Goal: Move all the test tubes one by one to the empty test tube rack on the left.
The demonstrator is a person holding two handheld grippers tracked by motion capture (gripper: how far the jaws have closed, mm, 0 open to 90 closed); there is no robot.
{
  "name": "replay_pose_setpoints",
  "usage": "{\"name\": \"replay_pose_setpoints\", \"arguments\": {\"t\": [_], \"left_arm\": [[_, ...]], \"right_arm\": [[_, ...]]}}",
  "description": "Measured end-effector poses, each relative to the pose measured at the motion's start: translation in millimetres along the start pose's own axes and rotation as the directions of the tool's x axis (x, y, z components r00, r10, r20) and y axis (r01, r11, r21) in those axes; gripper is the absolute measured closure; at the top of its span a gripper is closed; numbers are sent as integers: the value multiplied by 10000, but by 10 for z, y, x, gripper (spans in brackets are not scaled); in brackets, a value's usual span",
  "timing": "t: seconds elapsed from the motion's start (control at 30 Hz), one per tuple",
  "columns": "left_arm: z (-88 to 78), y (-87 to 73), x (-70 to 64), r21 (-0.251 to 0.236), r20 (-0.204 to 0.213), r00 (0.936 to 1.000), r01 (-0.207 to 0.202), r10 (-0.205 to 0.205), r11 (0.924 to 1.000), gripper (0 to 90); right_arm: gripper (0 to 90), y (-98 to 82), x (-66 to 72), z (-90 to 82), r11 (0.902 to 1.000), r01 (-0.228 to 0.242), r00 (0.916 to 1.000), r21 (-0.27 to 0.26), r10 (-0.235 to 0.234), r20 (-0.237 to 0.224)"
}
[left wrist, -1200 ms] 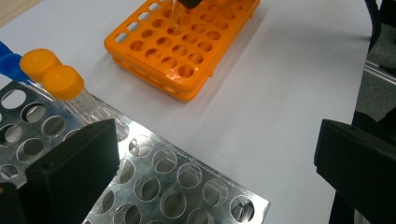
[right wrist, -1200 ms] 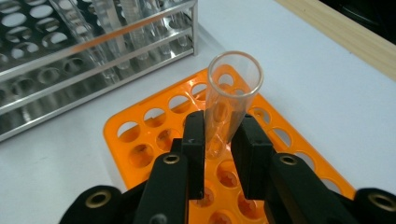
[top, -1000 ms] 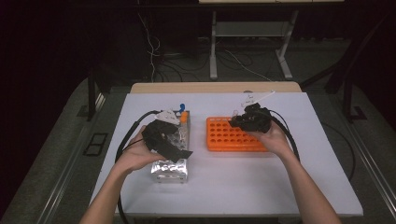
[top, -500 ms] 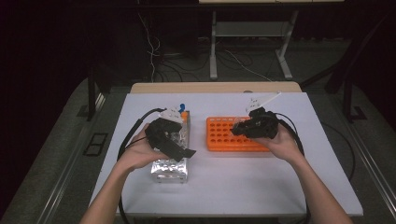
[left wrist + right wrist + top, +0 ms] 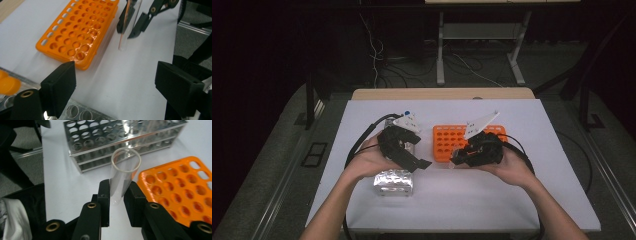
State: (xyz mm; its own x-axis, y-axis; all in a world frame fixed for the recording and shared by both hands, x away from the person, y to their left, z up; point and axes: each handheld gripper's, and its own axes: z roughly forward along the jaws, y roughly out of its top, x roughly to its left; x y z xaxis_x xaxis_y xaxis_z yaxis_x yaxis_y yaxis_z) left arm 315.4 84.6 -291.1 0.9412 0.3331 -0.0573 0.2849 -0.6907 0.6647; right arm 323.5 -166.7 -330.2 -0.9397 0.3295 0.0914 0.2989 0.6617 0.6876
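My right gripper (image 5: 119, 195) is shut on a clear glass test tube (image 5: 123, 173), held by its lower part with the open mouth toward the camera. It hovers at the near left corner of the orange tube rack (image 5: 447, 142). The left gripper view has that tube (image 5: 128, 25) hanging over the white table beside the orange rack (image 5: 80, 27), held by the right gripper (image 5: 127, 31). My left gripper (image 5: 417, 150) is open over the metal rack (image 5: 393, 182) and faces the tube. Its jaws have just been closing, with nothing between them (image 5: 116, 85).
The steel rack (image 5: 120, 137) has several empty holes and lies left of the orange one (image 5: 180, 187). A blue-capped item (image 5: 407, 113) sits behind the left hand. Cables loop from both grippers across the white table (image 5: 512, 200). Dark floor and desk legs lie beyond.
The right gripper carried the tube from above the orange rack's far side toward me, to its near left corner. The left gripper shifted slightly right.
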Motion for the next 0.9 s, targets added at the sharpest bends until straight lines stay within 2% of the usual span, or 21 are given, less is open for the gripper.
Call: {"name": "replay_pose_setpoints", "arguments": {"t": [0.33,0.47,0.67,0.9], "left_arm": [[93,107,-70,407,514,9966,-669,648,9969,259],[136,123,-102,475,678,9952,-743,710,9961,303],[196,139,-146,698,997,9887,-1191,1119,9904,401],[232,147,-174,798,1336,9822,-1438,1324,9864,542]], "right_arm": [[749,52,185,183,9979,449,9979,466,-426,-487],[749,75,256,268,9962,597,9964,638,-556,-644],[749,116,327,357,9943,815,9938,689,-758,-811],[749,151,388,422,9928,1009,9914,639,-949,-897]]}}
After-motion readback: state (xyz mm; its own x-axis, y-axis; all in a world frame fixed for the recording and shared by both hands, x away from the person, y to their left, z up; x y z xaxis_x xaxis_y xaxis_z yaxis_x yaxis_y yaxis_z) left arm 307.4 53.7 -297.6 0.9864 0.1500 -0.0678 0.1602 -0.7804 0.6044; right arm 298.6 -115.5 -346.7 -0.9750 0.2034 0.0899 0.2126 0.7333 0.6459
